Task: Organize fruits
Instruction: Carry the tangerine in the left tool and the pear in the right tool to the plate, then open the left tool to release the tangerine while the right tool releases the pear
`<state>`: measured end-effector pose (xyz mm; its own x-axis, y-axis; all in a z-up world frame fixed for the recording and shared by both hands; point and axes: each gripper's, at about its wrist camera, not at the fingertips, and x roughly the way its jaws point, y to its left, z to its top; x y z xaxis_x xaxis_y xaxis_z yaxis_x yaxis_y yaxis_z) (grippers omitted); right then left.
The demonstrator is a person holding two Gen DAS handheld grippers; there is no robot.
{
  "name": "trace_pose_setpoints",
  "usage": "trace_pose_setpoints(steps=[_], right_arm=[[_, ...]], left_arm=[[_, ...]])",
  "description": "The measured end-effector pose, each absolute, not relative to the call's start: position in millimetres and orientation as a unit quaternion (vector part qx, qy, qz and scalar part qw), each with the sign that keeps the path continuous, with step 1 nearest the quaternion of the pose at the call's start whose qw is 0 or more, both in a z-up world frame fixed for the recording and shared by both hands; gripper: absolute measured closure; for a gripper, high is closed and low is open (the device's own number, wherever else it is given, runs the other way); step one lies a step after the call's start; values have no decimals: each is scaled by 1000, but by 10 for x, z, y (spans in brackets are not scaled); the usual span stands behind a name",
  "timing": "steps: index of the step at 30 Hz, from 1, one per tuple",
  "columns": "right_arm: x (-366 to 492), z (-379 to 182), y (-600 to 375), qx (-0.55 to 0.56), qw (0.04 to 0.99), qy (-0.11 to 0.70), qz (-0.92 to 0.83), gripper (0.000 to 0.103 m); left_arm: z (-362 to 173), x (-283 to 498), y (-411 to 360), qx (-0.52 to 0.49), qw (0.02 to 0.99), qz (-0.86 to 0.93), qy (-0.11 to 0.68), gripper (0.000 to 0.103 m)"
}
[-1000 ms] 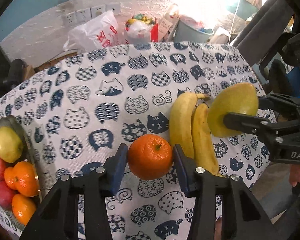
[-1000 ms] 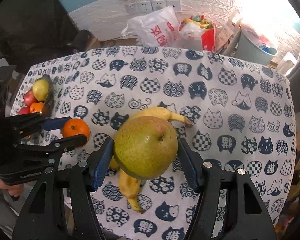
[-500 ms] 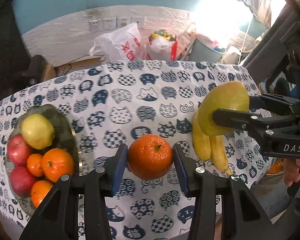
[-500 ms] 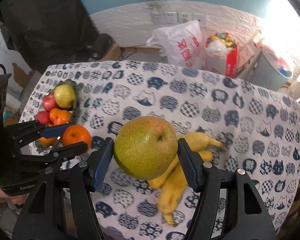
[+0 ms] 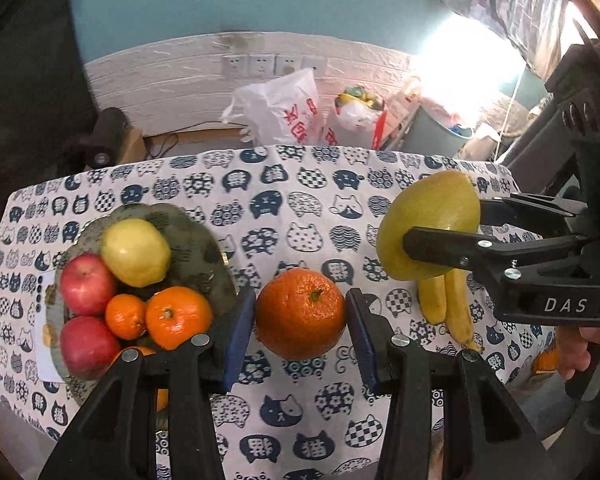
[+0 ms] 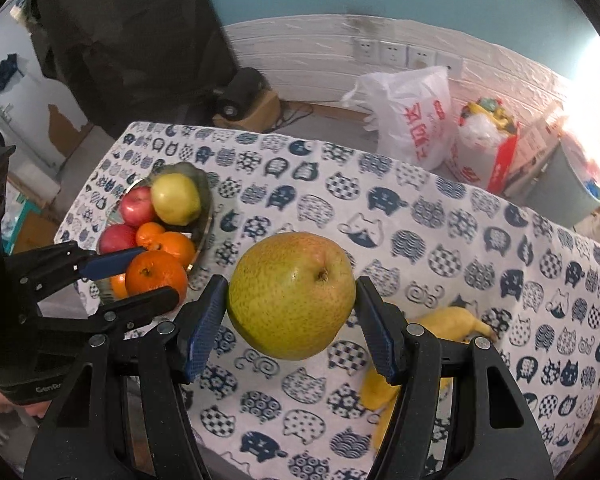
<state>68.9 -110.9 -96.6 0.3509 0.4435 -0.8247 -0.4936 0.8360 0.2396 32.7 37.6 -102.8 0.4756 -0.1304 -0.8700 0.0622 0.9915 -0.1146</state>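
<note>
Bench (image 5: 300,408) cloth lies bare across mid-frame; its far edge runs along the upper middle. Fruit plate (image 5: 204,240) crowded at left, bananas (image 5: 446,304) at right. My left claw (image 5: 300,316) is clamped on an orange (image 5: 300,314), clear of the cloth. My right claw (image 6: 290,300) grips a pear (image 6: 290,294), also aloft.

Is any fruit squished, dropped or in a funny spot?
Nothing looks squished or spilled. The only fruit lying apart is the bananas, loose on the cat-print cloth, away from the bowl where the other fruit is piled. The orange and the pear are up in the air, each held in a gripper.
</note>
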Motion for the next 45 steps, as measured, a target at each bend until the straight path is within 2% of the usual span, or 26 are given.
trace_pose_setpoints(steps=[20,39,41,43,45], right_arm=[[895,-1026,-91,-59,801,495,333,38],[1060,-1342,570,-102,781,518,334,38],[1075,-1381,601,-107,781,519,331,38],[1090,-1424,631,-112,780,521,328,38],[1097,-1460,651,-116,779,523,326,38]], left_arm=[[-1068,145,1325,-84,863,21,498,56],[-1517,64,1940,-167,824,58,537,55],[-1502,54,1965,-166,825,65,537,53],[-1499,38,1995,-169,823,70,537,42],[-1504,15,2030,-176,821,75,537,40]])
